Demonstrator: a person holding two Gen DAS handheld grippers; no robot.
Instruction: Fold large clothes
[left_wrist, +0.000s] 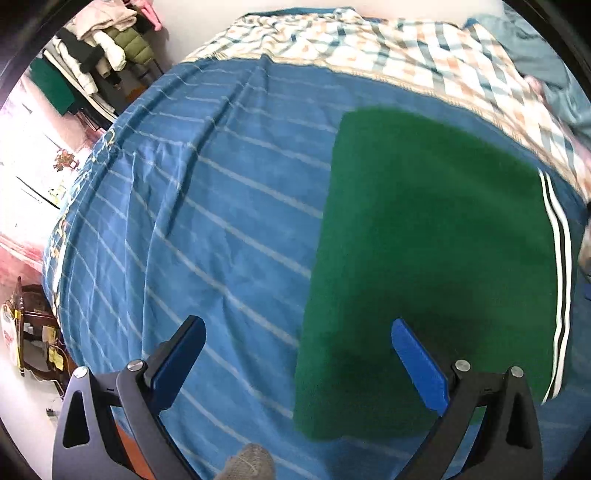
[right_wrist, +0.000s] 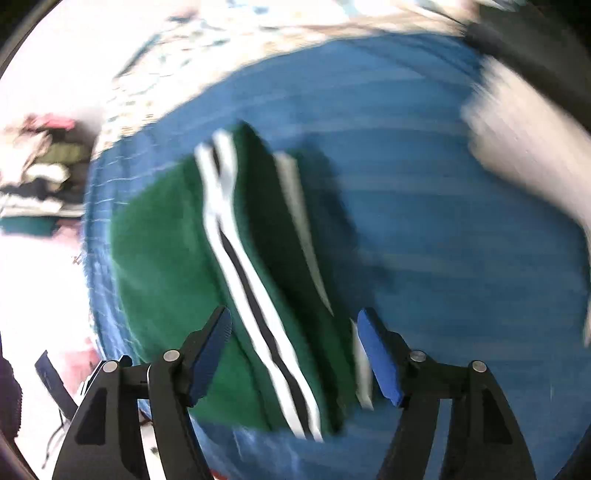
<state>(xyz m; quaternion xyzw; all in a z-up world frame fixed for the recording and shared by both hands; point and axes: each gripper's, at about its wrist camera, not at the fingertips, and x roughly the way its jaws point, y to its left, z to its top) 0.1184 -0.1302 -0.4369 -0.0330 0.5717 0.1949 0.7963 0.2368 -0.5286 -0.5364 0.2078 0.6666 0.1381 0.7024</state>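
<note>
- Green garment (left_wrist: 424, 266) lies on the blue striped bedsheet (left_wrist: 207, 221); folded into a long panel, long axis running straight away from the left gripper (left_wrist: 295, 354), near end wider than far end in the fisheye view.
- Left wrist view: garment sits ahead and to the right of the tool; its near end lies under the right-hand finger (left_wrist: 419, 369), the left-hand finger is over bare sheet.
- Left gripper jaws spread wide apart, nothing between them.
- Garment surface flat, plain dark green, no wrinkles visible; white-black-white side stripe (left_wrist: 557, 266) runs along its right edge, parallel to the long axis.
- Right wrist view is motion-blurred: green garment (right_wrist: 162, 266) is ahead and left of centre of the right gripper (right_wrist: 295, 358), long axis tilted, far end leaning left, near end running down between the fingers.
- Stripe (right_wrist: 251, 280) here crosses the middle of the cloth; a second green layer with a white edge (right_wrist: 303, 229) lies just right of it, looks doubled over, edges too blurred to say more.
- Right gripper jaws wide apart, holding nothing; cloth lies below the gap, contact cannot be told.
- Beyond the garment, checked blanket (left_wrist: 406, 51) at the far side of the bed; clothes pile (left_wrist: 103, 44) far left.
- Pale blurred shape (right_wrist: 524, 158) upper right of the right tool, unidentifiable.
</note>
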